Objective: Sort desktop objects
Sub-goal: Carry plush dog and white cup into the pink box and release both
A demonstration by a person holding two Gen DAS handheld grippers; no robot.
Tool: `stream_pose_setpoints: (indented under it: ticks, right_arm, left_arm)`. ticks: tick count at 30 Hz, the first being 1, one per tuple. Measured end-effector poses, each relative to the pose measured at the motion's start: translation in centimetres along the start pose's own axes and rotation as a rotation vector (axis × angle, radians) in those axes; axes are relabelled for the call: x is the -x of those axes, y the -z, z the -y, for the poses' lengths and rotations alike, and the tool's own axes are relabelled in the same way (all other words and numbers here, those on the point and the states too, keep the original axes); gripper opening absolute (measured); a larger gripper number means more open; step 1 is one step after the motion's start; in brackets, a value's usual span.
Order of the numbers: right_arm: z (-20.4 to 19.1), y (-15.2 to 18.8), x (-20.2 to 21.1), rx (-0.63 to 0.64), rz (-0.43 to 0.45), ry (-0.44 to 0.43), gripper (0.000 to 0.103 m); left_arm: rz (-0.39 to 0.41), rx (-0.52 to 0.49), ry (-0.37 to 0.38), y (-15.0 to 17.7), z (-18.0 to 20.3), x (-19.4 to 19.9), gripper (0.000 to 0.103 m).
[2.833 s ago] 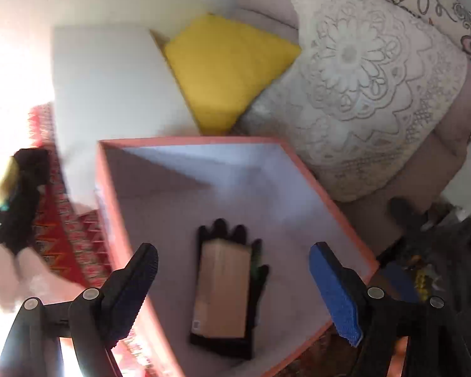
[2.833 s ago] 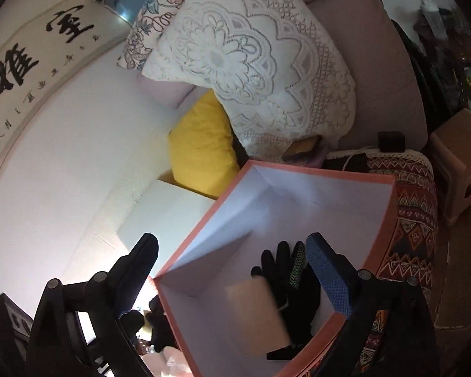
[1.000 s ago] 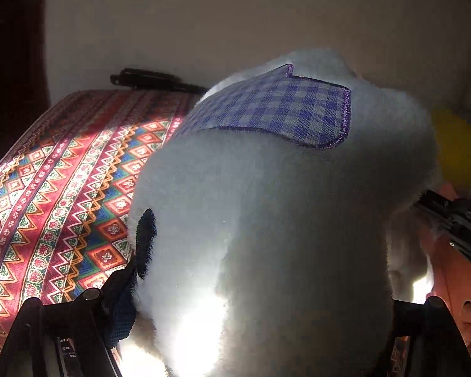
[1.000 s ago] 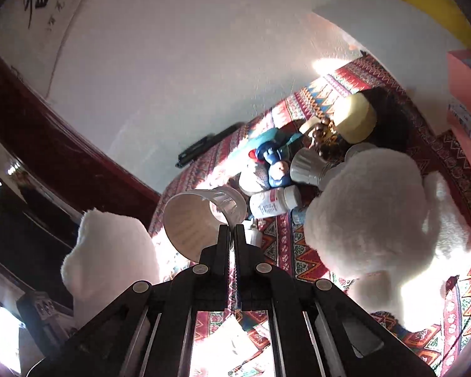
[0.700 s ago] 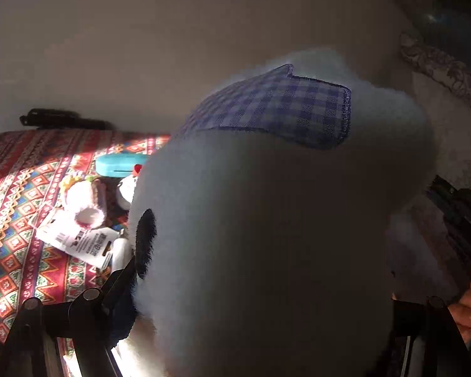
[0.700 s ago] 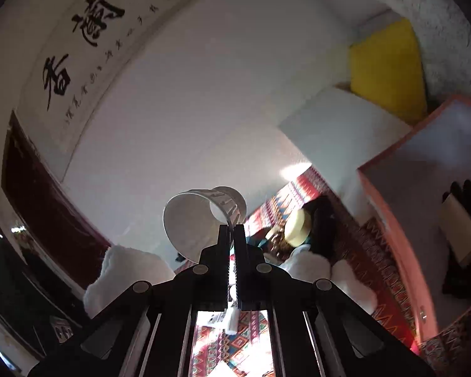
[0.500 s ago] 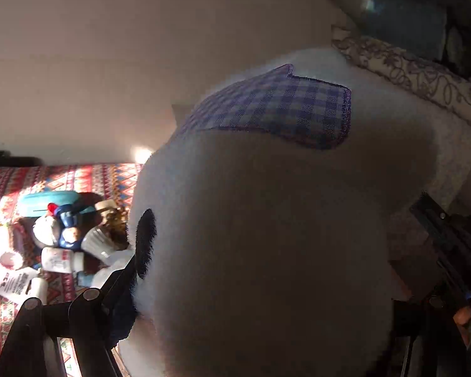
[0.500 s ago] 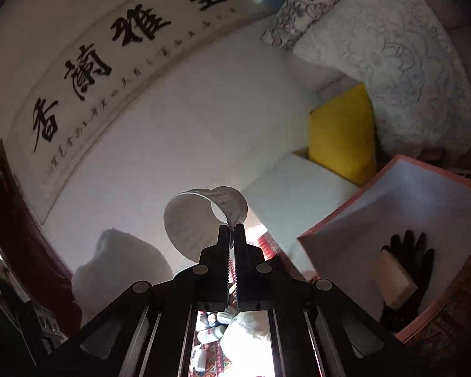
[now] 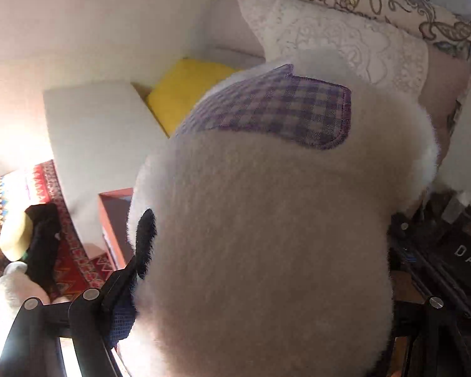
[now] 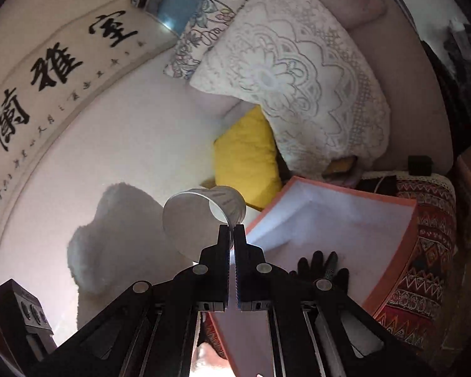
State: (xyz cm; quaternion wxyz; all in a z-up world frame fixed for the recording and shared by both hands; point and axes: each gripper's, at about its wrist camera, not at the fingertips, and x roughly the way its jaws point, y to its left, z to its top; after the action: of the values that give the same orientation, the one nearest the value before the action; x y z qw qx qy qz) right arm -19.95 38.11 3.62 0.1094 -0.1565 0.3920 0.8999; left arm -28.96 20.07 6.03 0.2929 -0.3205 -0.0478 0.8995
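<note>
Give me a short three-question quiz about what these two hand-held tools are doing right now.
1. True or false: the right tool pinches the rim of a white paper cup.
2. What does the left tool carry?
A) white plush toy
B) yellow cushion
C) black glove
3. Fill in: the black glove lies inside the ____ box.

Key: 1 true; 2 A; 3 orange.

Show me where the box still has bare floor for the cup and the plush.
Bare floor in the box runs from its far corner toward the yellow cushion and along the right wall. Crowded: the near part, where the black gloves lie behind the right tongs pinching the cup. The plush in the left tongs blocks that view.
</note>
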Motion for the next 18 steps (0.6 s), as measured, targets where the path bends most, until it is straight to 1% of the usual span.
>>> stream_pose_setpoints:
  ticks: [1,2,3,4,5,6,7,9,10,13,15,16,18]
  right_arm:
    - [0.7,0.1,-1.0,-0.011,-0.024,0.046,0.011]
    - [1.1,0.2,-1.7,-0.01,-0.039,0.093,0.027]
    - [1.3,0.2,-1.7,-0.02,-0.039,0.104,0.039]
    - [1.6,0.2,-1.8,-0.031,-0.039,0.114,0.059]
    - [1.9,0.3,-1.8,-0.042,-0.039,0.124,0.063]
    - [2.2,0.3,-1.8,-0.052,-0.036,0.131,0.063]
    - [2.1,0.2,-1.4,-0.055,-0.022,0.126,0.063]
    - [1.5,0.2,-0.4,-0.039,0.01,0.114,0.067]
    - [1.2,0.2,0.1,-0.03,0.024,0.108,0.071]
    - [0.3,0.2,1.2,-0.016,0.043,0.078,0.073]
    - [-0.5,0.3,1.9,-0.004,0.053,0.058,0.075]
    - [-1.0,0.4,2.3,0.004,0.057,0.046,0.077]
    - [-2.2,0.5,3.0,0.023,0.064,0.015,0.08]
  left_arm:
    - [-0.014,0.01,0.038,0.0,-0.1,-0.9,0.086]
    - [-0.027,0.026,0.059,-0.1,-0.4,-1.6,0.091]
    - [-0.032,0.046,0.059,0.0,-0.6,-2.0,0.096]
    - [-0.014,0.06,0.046,0.1,-0.8,-2.0,0.097]
    - [0.015,0.068,0.028,0.2,-1.0,-1.6,0.101]
    - [0.04,0.068,0.013,0.2,-1.1,-1.3,0.102]
    - [0.061,0.062,0.002,0.1,-1.2,-0.9,0.102]
    - [0.09,0.052,-0.013,-0.1,-1.3,-0.2,0.102]
    - [0.09,0.051,-0.012,-0.1,-1.4,0.2,0.102]
    - [0.087,0.069,-0.016,0.1,-2.1,1.6,0.102]
    - [0.096,0.084,-0.031,0.9,-2.9,3.1,0.102]
    - [0.104,0.088,-0.044,1.5,-3.2,3.9,0.102]
    - [0.113,0.096,-0.098,3.1,-4.3,5.6,0.102]
